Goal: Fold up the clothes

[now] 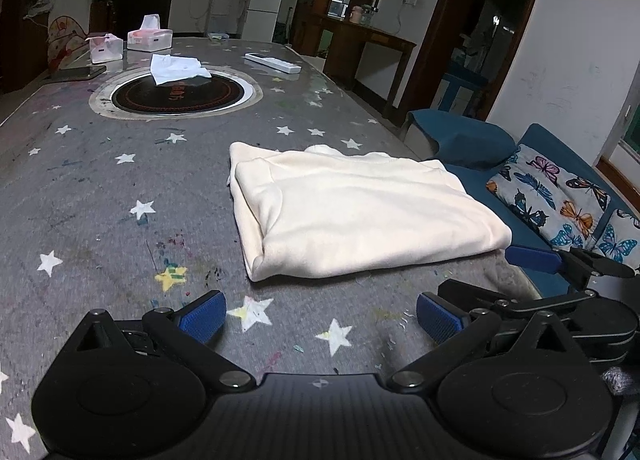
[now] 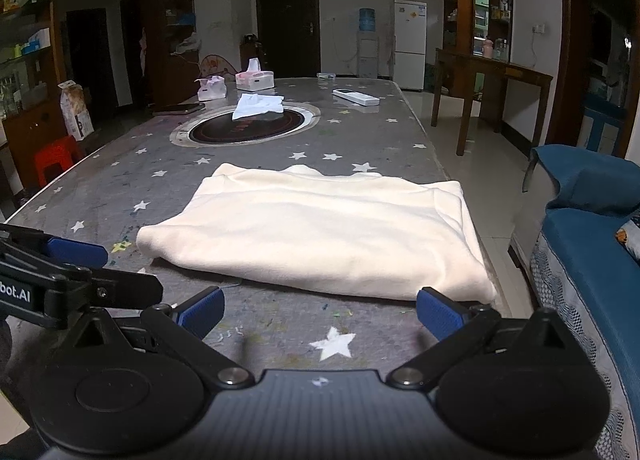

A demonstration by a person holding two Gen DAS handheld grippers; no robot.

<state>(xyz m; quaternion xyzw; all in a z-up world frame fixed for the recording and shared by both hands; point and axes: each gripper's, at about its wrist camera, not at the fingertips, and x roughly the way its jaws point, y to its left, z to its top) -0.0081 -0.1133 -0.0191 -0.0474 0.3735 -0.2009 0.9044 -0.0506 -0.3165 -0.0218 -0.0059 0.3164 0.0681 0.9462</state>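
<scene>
A cream garment (image 1: 360,212) lies folded into a flat rectangle on the grey star-patterned table (image 1: 100,200); it also shows in the right wrist view (image 2: 320,232). My left gripper (image 1: 320,318) is open and empty, just short of the garment's near edge. My right gripper (image 2: 320,316) is open and empty, its right fingertip close to the garment's near right corner. The right gripper's blue pad shows in the left wrist view (image 1: 532,258) beside that corner. The left gripper's blue pad shows in the right wrist view (image 2: 76,252) at the left.
A round black hotplate (image 1: 176,94) is set in the table, with a white cloth (image 1: 176,68) on it. Tissue boxes (image 1: 149,38), a phone (image 1: 76,73) and a white remote (image 1: 272,62) lie at the far end. A blue sofa (image 2: 592,260) with butterfly cushions (image 1: 552,196) stands right of the table edge.
</scene>
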